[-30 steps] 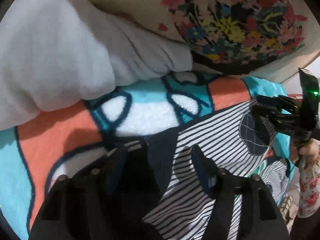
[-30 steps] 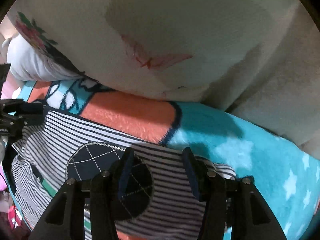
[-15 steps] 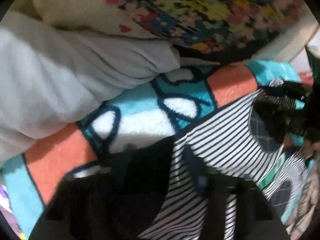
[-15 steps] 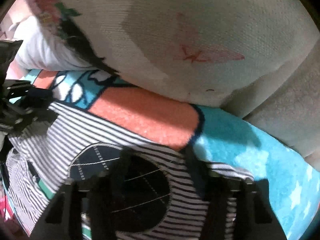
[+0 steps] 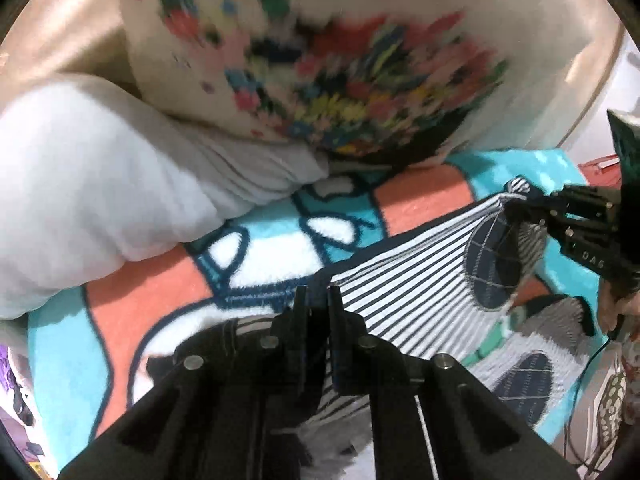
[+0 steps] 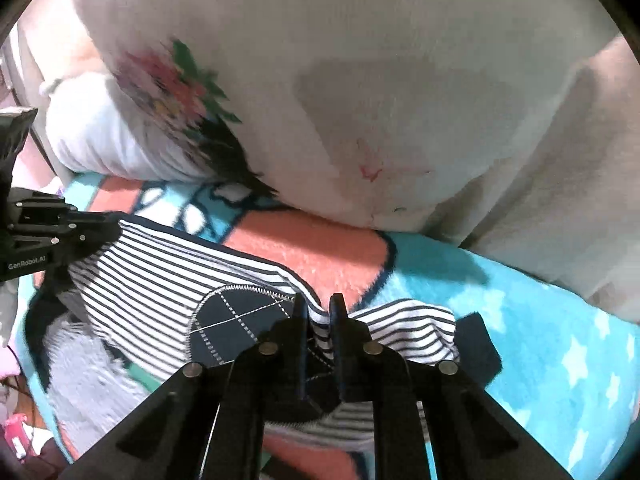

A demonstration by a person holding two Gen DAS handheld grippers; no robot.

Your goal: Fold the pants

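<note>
1. The striped pants (image 5: 404, 296) lie across a fleece blanket (image 5: 256, 248) patterned in turquoise, coral and white with dark outlines. Their upper edge is drawn into a taut line between the two tongs, raised a little off the blanket.

2. The left tongs (image 5: 317, 300) are pinched narrow on a fold of the striped cloth at the left end of that edge. In the left wrist view the fabric runs straight into the slim gap between the two dark fingers (image 5: 299, 312).

3. The right tongs (image 6: 319, 309) are likewise nearly closed, gripping a bunched ridge of the stripes. A round navy patch (image 6: 236, 328) with white stitching sits just left of the grip, touching the left finger in the right wrist view.

4. From the left wrist view the right tongs appear at the far right, clamped on the pants near the same navy patch, with a hand (image 5: 618, 312) below them.

5. A second navy patch (image 5: 524, 376) shows lower on the pants, beside a strip of green trim (image 5: 486, 350). The lower cloth there is blurred, so how it is layered is hard to tell.

6. Behind the blanket stands a cream cushion (image 5: 400, 40) with a bright flower print, its lower edge resting on the blanket. A plain white pillow (image 5: 100, 184) lies to its left, touching it.

7. In the right wrist view, pale cream bedding (image 6: 560, 184) fills the right background beyond the turquoise, star-marked part of the blanket.
</note>
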